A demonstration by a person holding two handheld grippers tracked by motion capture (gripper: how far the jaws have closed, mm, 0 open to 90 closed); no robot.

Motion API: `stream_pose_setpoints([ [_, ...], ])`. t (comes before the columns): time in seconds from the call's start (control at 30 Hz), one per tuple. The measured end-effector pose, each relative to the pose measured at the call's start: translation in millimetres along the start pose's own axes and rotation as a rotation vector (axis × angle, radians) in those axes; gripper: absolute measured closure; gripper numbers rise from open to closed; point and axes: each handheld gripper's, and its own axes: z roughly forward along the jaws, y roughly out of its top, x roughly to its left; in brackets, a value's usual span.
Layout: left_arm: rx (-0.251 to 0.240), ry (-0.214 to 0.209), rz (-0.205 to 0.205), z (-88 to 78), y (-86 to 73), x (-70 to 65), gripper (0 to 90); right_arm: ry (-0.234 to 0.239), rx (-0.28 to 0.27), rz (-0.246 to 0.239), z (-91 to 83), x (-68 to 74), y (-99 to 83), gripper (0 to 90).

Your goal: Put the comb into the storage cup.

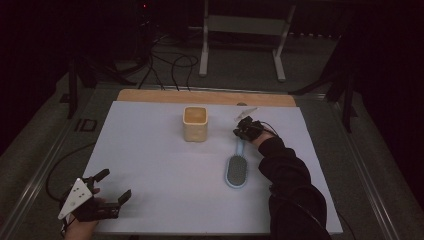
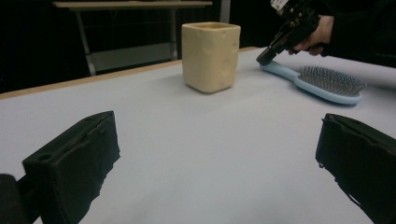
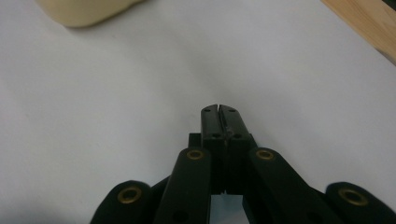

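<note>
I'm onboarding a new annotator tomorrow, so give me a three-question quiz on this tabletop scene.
1. True or false: the left gripper has its jaws spread apart with nothing between them.
2. Which part of the blue hairbrush does the right gripper meet? A) the bristle head B) the end of the handle C) neither; it hovers over the cup
3. What stands upright on the white table beyond the hairbrush, toward the table's far edge?

Key
1. True.
2. B; in the left gripper view its tip is down at the handle's end, and its jaws are shut together. Whether it pinches the handle cannot be told.
3. The cream square cup.
</note>
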Motion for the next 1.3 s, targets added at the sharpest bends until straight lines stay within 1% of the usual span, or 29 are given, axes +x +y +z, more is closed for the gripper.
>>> stream_pose_setpoints([
  [0.07, -0.008, -0.001, -0.009, 0.1, 0.4, 0.3, 0.0, -0.003, 0.005, 0.014, -1.9, -1.7, -3.7, 90.0],
  [0.13, -0.003, 0.002, -0.006, 0.0, 0.1, 0.3, 0.0, -0.004, 0.007, 0.021, -4.2, -3.2, -7.6, 90.0],
  [0.2, -0.003, 0.002, -0.005, -0.2, 0.1, 0.2, 0.0, -0.009, 0.008, 0.026, -7.4, -4.6, -11.8, 90.0],
  [0.27, -0.009, 0.000, -0.010, -0.1, 0.3, 0.5, 0.0, -0.014, 0.017, 0.014, -11.2, -6.4, -16.7, 90.0],
  [0.37, -0.003, 0.000, -0.005, -0.7, 0.0, 0.2, 0.0, -0.017, 0.023, 0.028, -17.8, -9.2, -25.3, 90.0],
  [0.43, -0.010, 0.001, -0.007, -1.1, 0.7, 0.2, 0.0, -0.026, 0.027, 0.032, -21.3, -10.2, -29.9, 90.0],
  [0.47, -0.010, 0.001, -0.007, -1.0, 0.6, 0.1, 0.0, -0.028, 0.026, 0.026, -23.1, -10.8, -32.7, 90.0],
  [0.57, -0.003, 0.002, -0.003, -0.8, 0.3, -0.1, 0.0, -0.031, 0.032, 0.031, -29.4, -10.2, -40.7, 90.0],
  [0.63, -0.009, -0.001, -0.008, -0.5, 0.6, 0.0, 0.0, -0.036, 0.043, 0.027, -33.7, -9.7, -45.8, 90.0],
  [0.7, -0.002, -0.001, -0.005, -0.4, 0.1, 0.1, 0.0, -0.045, 0.051, 0.019, -37.9, -8.4, -50.8, 90.0],
  [0.83, -0.009, 0.001, -0.011, -0.5, 0.4, 0.2, 0.0, -0.034, 0.065, 0.023, -47.7, -9.5, -61.6, 90.0],
  [0.87, -0.002, 0.001, -0.007, -0.4, 0.1, 0.1, 0.0, -0.034, 0.068, 0.028, -49.8, -9.6, -64.1, 90.0],
  [0.93, 0.003, 0.000, -0.002, -0.4, 0.0, -0.2, 0.0, -0.033, 0.076, 0.019, -54.5, -9.4, -69.1, 90.0],
  [1.03, -0.004, 0.000, -0.005, -0.4, 0.3, -0.3, 0.0, -0.026, 0.079, 0.012, -60.7, -7.4, -77.1, 90.0],
  [1.13, 0.001, 0.003, -0.005, -0.7, 0.0, -0.1, 0.0, -0.019, 0.083, 0.016, -64.6, -4.9, -82.5, 90.0],
  [1.17, -0.004, 0.003, -0.006, -0.7, 0.5, -0.4, 0.0, -0.016, 0.087, 0.010, -66.7, -4.1, -85.1, 90.0],
  [1.2, -0.002, 0.001, -0.005, -0.4, 0.3, -0.5, 0.0, -0.006, 0.094, 0.005, -71.3, -0.6, -90.8, 90.0],
  [1.3, 0.002, 0.002, -0.002, -0.2, 0.1, -0.6, 0.0, -0.002, 0.099, -0.001, -77.1, 4.5, -97.9, 90.0],
])
